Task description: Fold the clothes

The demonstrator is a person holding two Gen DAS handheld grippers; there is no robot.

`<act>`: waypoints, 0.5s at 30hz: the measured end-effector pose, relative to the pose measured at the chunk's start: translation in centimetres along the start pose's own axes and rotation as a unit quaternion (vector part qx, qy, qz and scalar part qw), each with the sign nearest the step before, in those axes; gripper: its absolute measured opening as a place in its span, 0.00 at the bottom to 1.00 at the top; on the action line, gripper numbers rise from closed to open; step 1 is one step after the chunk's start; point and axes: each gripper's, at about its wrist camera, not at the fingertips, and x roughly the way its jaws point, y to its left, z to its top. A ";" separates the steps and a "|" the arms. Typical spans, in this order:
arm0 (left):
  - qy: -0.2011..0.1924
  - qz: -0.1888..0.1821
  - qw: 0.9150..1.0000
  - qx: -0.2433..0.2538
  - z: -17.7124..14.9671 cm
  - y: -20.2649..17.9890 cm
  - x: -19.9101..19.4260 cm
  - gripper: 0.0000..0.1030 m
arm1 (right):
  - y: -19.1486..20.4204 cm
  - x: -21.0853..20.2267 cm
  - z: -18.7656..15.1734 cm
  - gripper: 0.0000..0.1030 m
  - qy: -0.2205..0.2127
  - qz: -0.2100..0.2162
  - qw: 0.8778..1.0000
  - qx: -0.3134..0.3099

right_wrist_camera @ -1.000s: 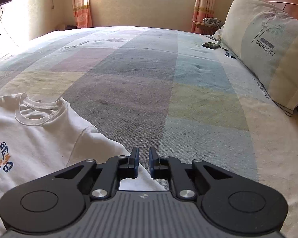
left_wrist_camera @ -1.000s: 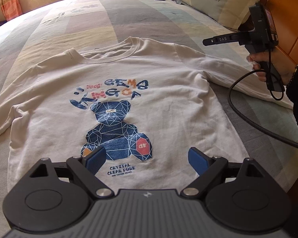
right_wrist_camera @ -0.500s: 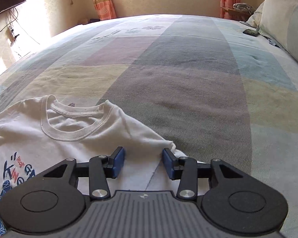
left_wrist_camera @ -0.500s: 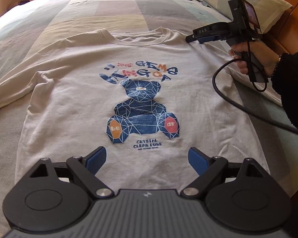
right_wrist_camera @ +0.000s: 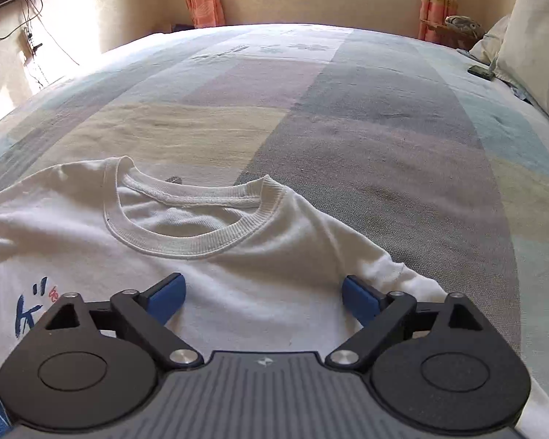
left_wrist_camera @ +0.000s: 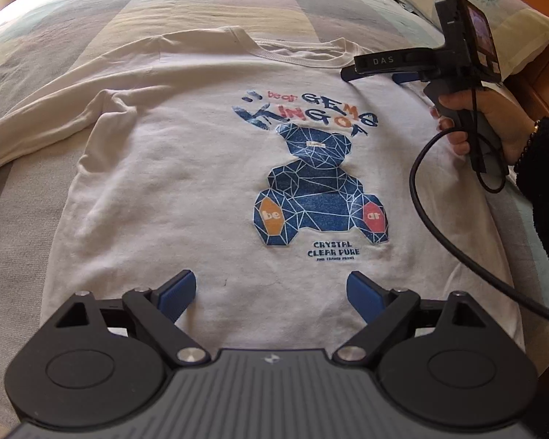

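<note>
Bright window daylight — fisheye-warped edges

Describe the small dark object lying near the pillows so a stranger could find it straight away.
Start at the wide bed with the pastel checked cover and look toward its headboard end, where the pale pillows are propped. Just in front of them lies a small flat black rectangular device, the only dark, hard-edged thing on the cover there.

Black hand-held gripper [left_wrist_camera: 378, 69] marked "DAS", blue pads, black cable [left_wrist_camera: 421, 197]; black fuzzy sleeve [left_wrist_camera: 545, 183], beaded bracelet [left_wrist_camera: 527, 146] beside it.
</note>
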 end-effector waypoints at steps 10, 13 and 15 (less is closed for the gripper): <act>-0.011 -0.038 0.999 0.017 1.3 1.0 -0.6 0.87 | -6.1 -12.3 -2.6 0.97 -0.058 -0.068 0.995 0.039; 0.000 -0.050 0.998 0.036 1.7 0.0 0.1 0.87 | -12.1 -17.1 -5.5 0.97 -0.054 -0.133 0.987 0.079; 0.005 -0.054 0.997 0.050 2.0 -0.9 0.6 0.87 | -16.3 -19.2 -7.7 0.90 -0.038 -0.179 0.976 0.115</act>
